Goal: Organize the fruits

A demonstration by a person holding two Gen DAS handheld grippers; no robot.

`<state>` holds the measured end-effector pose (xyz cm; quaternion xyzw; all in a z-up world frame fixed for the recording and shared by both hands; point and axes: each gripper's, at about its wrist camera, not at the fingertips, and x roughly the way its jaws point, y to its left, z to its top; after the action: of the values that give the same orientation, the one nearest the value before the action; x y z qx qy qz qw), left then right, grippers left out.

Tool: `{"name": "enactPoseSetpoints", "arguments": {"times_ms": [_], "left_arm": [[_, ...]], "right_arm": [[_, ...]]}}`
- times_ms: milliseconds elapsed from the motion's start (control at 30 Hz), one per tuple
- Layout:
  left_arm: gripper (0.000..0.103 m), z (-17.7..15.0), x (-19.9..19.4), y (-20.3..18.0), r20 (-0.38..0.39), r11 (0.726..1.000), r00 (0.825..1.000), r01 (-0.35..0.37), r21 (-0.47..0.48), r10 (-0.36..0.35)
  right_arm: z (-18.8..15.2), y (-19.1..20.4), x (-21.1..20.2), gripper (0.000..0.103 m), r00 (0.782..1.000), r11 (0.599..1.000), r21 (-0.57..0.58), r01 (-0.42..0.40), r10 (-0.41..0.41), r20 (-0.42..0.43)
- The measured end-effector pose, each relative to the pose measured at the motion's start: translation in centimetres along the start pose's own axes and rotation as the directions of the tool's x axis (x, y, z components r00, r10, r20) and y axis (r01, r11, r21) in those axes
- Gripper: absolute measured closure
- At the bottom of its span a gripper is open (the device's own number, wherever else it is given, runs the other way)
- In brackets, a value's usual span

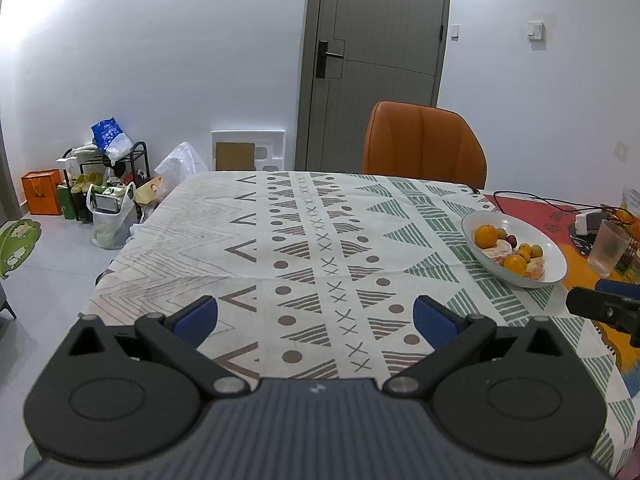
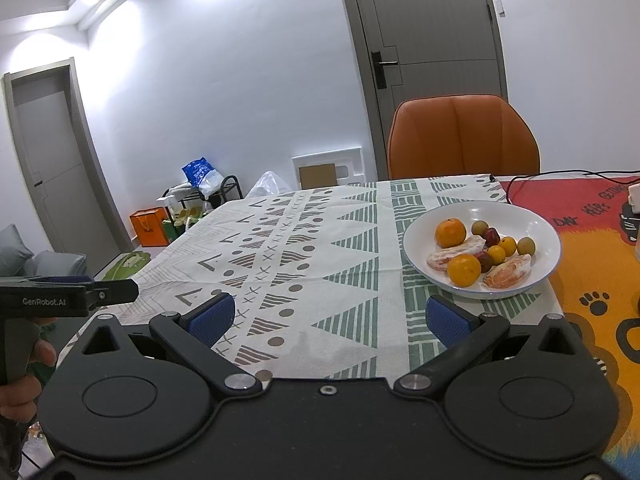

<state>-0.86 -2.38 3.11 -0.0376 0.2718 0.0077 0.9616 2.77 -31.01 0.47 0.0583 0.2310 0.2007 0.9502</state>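
Over the patterned tabletop (image 2: 320,248) I hold both tools spread and empty, my right tool (image 2: 328,320) seeing the white bowl (image 2: 536,220) of oranges (image 2: 451,233) and peeled segments just ahead-right, while only my left tool (image 1: 316,320) view catches the frosted cup (image 1: 608,250) beyond it.

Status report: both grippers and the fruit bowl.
Left gripper and right gripper open, empty. Mixed fruit in white ceramic bowl, untouched. Nothing in the way.

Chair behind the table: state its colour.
Orange chair, with a darker edge trim; clearest in the right wrist view.
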Motion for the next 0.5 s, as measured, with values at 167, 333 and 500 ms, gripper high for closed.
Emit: {"name": "enactPoseSetpoints", "arguments": {"times_ms": [167, 333, 500], "left_arm": [[0.000, -0.03, 0.12, -0.08, -0.003, 1.000, 1.000, 0.002, 0.001, -0.002], [0.000, -0.28, 0.33, -0.09, -0.010, 1.000, 1.000, 0.000, -0.001, 0.000], [0.000, -0.35, 0.39, -0.17, -0.012, 1.000, 1.000, 0.002, -0.001, -0.002]], "right_arm": [[-0.04, 0.04, -0.04, 0.000, 1.000, 1.000, 0.003, 0.004, -0.004, -0.001], [-0.03, 0.05, -0.01, 0.000, 1.000, 1.000, 0.001, 0.007, -0.007, -0.002], [-0.05, -0.03, -0.10, 0.000, 1.000, 1.000, 0.003, 0.011, -0.011, -0.001]]}}
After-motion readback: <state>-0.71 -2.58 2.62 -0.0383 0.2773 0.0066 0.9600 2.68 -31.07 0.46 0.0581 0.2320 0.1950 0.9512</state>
